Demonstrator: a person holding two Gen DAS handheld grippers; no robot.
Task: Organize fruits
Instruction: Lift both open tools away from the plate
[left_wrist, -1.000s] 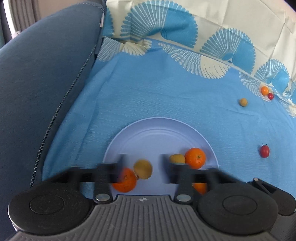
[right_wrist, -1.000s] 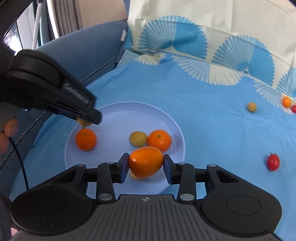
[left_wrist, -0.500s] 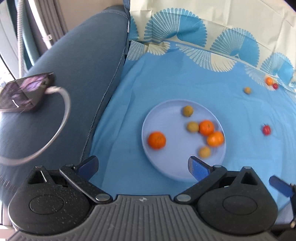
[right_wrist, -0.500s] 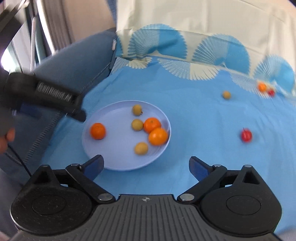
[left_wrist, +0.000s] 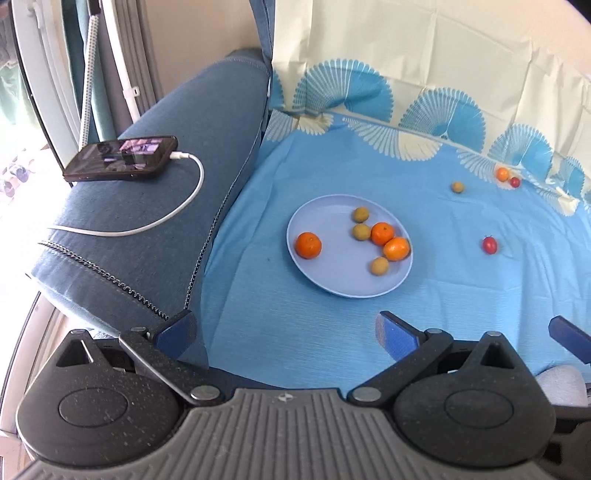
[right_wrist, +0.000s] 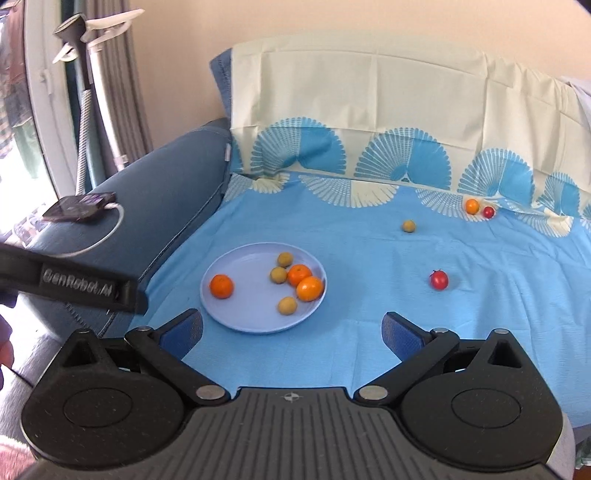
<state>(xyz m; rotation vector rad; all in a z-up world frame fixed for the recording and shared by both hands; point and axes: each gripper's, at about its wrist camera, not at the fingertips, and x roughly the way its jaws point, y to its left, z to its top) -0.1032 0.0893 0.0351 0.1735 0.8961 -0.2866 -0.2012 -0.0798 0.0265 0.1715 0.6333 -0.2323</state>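
Observation:
A pale blue plate (left_wrist: 332, 280) (right_wrist: 236, 317) lies on the blue cloth and holds several fruits: oranges (left_wrist: 308, 244) (right_wrist: 309, 288) and small yellow-green fruits (left_wrist: 379, 266) (right_wrist: 287, 305). Loose on the cloth are a red cherry tomato (left_wrist: 489, 244) (right_wrist: 439, 279), a yellow-green fruit (left_wrist: 457, 187) (right_wrist: 408, 226), and a small orange (left_wrist: 502, 173) (right_wrist: 471, 206) beside another red tomato (left_wrist: 515, 181) (right_wrist: 488, 212). My left gripper (left_wrist: 286, 334) is open and empty, near of the plate. My right gripper (right_wrist: 291, 332) is open and empty, near of the plate.
A blue sofa armrest (left_wrist: 166, 229) on the left carries a phone (left_wrist: 120, 158) (right_wrist: 79, 206) with a white charging cable (left_wrist: 177, 206). A cream and blue patterned cloth (right_wrist: 369, 110) covers the backrest. The left gripper's side (right_wrist: 74, 288) shows in the right wrist view.
The right gripper let go of an orange onto the plate and opened. The left gripper also opened. Both pulled back up and away from the plate.

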